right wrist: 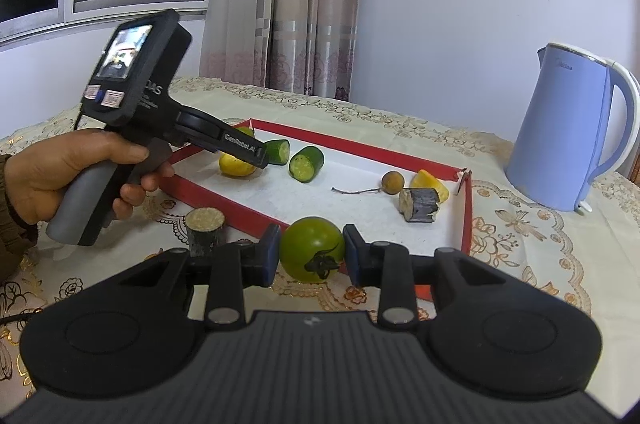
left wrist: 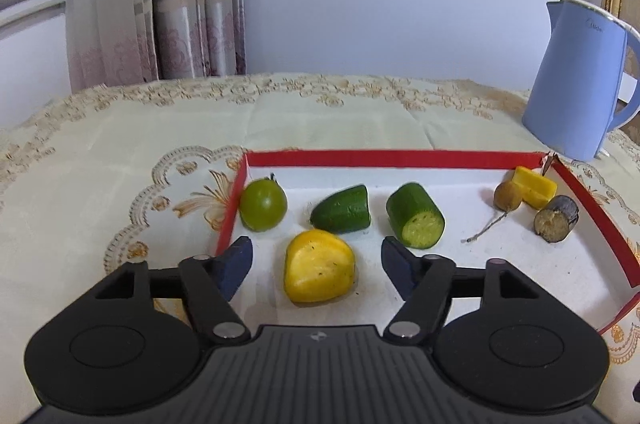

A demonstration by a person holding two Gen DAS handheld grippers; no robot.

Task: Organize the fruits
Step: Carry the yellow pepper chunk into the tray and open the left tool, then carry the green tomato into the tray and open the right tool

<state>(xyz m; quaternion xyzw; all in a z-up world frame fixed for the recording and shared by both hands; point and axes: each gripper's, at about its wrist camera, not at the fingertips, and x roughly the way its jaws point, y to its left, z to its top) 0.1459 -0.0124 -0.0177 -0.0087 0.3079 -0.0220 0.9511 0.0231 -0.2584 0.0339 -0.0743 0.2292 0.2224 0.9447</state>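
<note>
A red-rimmed white tray (left wrist: pixel 392 158) holds a yellow fruit (left wrist: pixel 318 266), a round green fruit (left wrist: pixel 263 204), two cucumber pieces (left wrist: pixel 342 210) (left wrist: pixel 416 216), a brown longan with a stem (left wrist: pixel 508 195), a yellow chunk (left wrist: pixel 536 186) and a dark cane piece (left wrist: pixel 556 220). My left gripper (left wrist: pixel 316 248) is open, its blue pads on either side of the yellow fruit and clear of it. My right gripper (right wrist: pixel 311 252) is shut on a green tomato (right wrist: pixel 312 244), held at the tray's near rim (right wrist: pixel 224 198).
A blue kettle (right wrist: pixel 572 132) stands right of the tray on the embroidered tablecloth (left wrist: pixel 120 144). Another cane stub (right wrist: pixel 204 230) stands upright on the cloth just outside the tray's near rim. A person's hand (right wrist: pixel 60 172) grips the left tool's handle. Curtains and a window lie behind.
</note>
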